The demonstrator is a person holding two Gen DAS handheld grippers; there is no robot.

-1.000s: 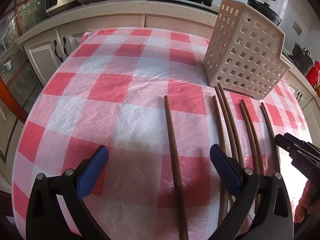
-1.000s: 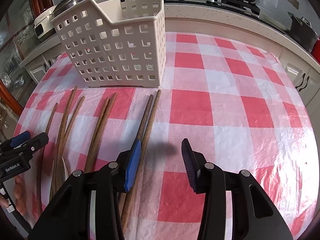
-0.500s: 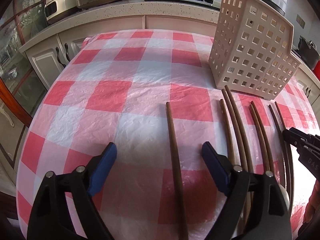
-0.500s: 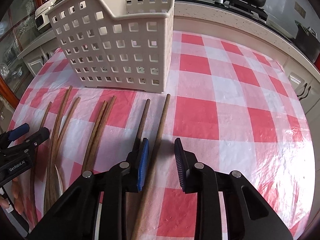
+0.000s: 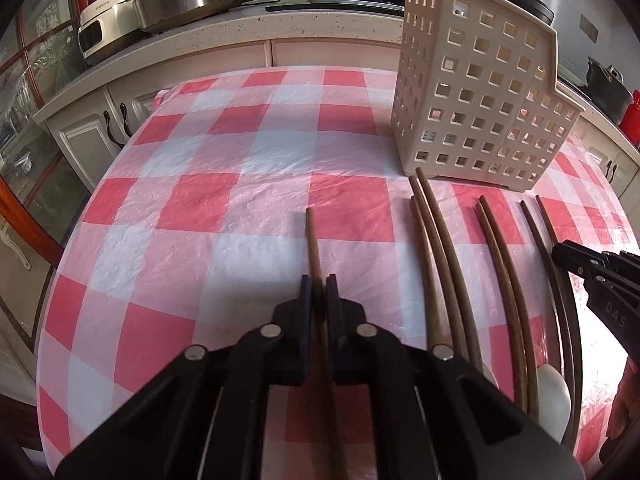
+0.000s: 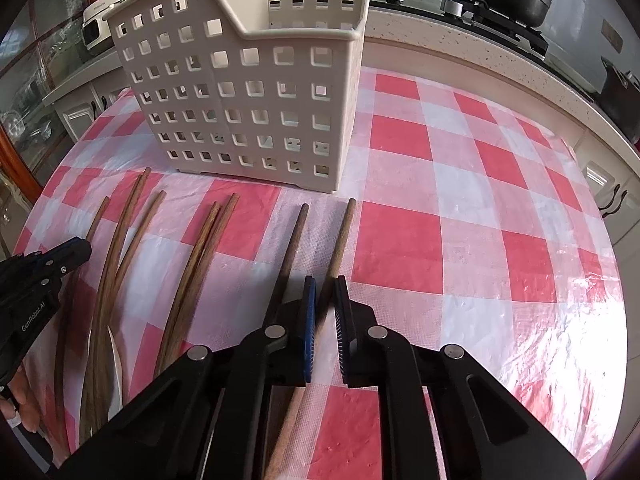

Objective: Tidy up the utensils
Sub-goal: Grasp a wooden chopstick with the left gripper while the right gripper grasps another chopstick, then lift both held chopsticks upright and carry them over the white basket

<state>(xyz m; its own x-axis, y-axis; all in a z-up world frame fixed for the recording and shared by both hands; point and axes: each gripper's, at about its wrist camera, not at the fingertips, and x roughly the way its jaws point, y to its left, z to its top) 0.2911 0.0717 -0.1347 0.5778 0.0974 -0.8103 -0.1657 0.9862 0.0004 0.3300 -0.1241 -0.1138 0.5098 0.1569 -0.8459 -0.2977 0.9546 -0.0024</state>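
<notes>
Wooden sticks [image 6: 296, 232]: you have seven.
Basket [image 6: 248, 92]: you have one.
Grippers: you hold two, left gripper [image 5: 318, 285] and right gripper [image 6: 325, 286].

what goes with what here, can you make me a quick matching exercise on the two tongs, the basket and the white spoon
Things:
1. left tongs
2. right tongs
3. basket
4. white spoon

States:
A. upright beyond the stick tips
B. shut on the lone leftmost stick
C. lying among the sticks
D. shut on the rightmost stick

Pairs: 1-B, 2-D, 3-A, 4-C
</notes>
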